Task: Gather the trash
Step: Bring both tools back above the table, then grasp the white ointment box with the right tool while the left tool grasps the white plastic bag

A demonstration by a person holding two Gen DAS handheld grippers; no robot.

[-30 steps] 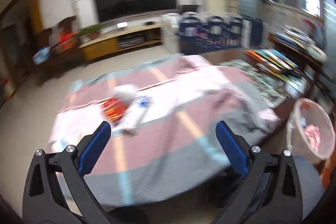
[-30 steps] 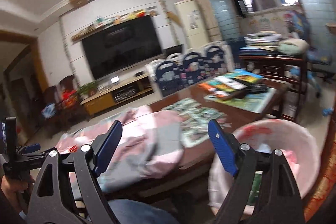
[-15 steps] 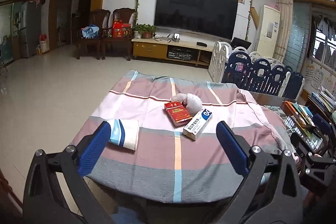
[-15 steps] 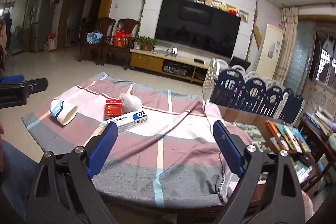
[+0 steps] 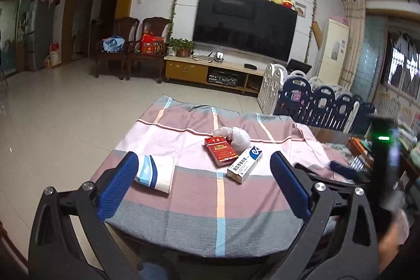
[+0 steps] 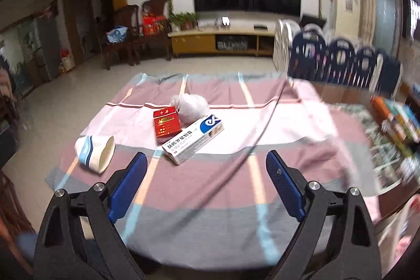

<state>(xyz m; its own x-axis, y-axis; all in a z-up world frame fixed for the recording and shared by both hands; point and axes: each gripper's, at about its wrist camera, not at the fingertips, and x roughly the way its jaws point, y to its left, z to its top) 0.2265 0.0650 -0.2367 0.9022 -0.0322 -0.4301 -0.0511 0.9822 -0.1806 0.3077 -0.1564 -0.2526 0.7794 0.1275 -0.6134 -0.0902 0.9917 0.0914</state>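
On the striped cloth-covered table (image 5: pixel 183 198) lie a tipped white-and-blue paper cup (image 5: pixel 155 172), a red cigarette pack (image 5: pixel 220 150), a crumpled white wad (image 5: pixel 237 137) and a white-and-blue medicine box (image 5: pixel 245 164). The same cup (image 6: pixel 95 152), red pack (image 6: pixel 166 122), wad (image 6: pixel 193 105) and box (image 6: pixel 193 138) show in the right wrist view. My left gripper (image 5: pixel 204 183) is open and empty above the near table edge, the cup just past its left finger. My right gripper (image 6: pixel 206 177) is open and empty, short of the box.
A navy-and-white baby fence (image 5: pixel 323 106) stands behind the table on the right. Books and papers (image 6: pixel 396 120) cover the table's right part. A TV stand (image 5: pixel 210 71), wooden chairs (image 5: pixel 136 49) and tiled floor (image 5: pixel 65 117) lie beyond. The right gripper's body (image 5: pixel 383 167) shows at the left view's right edge.
Both grippers swung left from the pink bin and cluttered right side to face the trash, then moved closer. Both stayed open and empty.
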